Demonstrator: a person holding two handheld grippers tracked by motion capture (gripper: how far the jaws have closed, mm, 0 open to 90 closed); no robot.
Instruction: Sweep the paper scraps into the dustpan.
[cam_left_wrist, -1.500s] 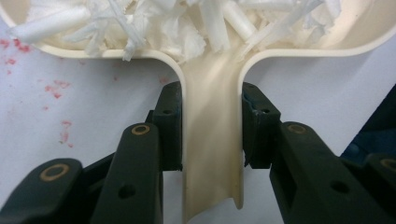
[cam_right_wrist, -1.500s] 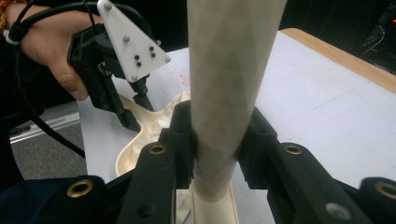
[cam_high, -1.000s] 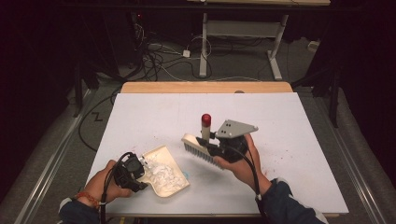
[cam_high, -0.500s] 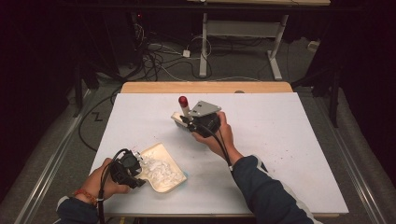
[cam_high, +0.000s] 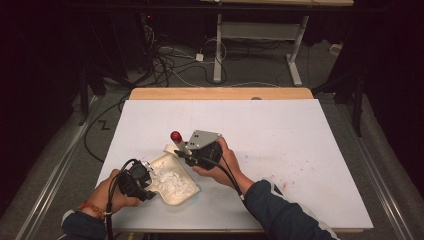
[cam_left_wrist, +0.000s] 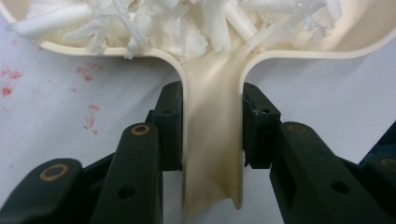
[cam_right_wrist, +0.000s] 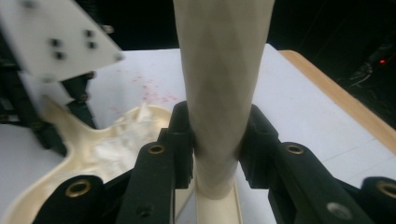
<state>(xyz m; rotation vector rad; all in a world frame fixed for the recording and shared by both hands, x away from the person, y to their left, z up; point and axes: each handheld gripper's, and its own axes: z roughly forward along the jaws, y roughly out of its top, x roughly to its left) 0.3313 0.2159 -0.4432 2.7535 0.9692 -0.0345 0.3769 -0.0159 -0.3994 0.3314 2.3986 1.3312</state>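
Observation:
A cream dustpan (cam_high: 176, 186) lies flat at the table's near left, holding several white paper shreds (cam_left_wrist: 187, 23). My left gripper (cam_high: 138, 181) is shut on its flat handle (cam_left_wrist: 212, 140), one pad on each edge. My right gripper (cam_high: 189, 154) is shut on the cream handle of a small brush (cam_right_wrist: 224, 70) with a red tip (cam_high: 176, 136). The brush stands just past the pan's far edge, its head (cam_high: 170, 148) low at the rim. In the right gripper view the pan (cam_right_wrist: 116, 144) lies close behind the brush, on its left.
The white table top (cam_high: 300, 145) is open to the right and far side, with faint red specks (cam_high: 295, 170) near the right forearm. A wooden strip (cam_high: 220, 93) edges the far side. Past it are cables and table legs on the floor.
My right gripper has carried the brush leftwards, first away over the table's middle, then back and down to the dustpan's far edge. The left gripper and the pan have stayed put.

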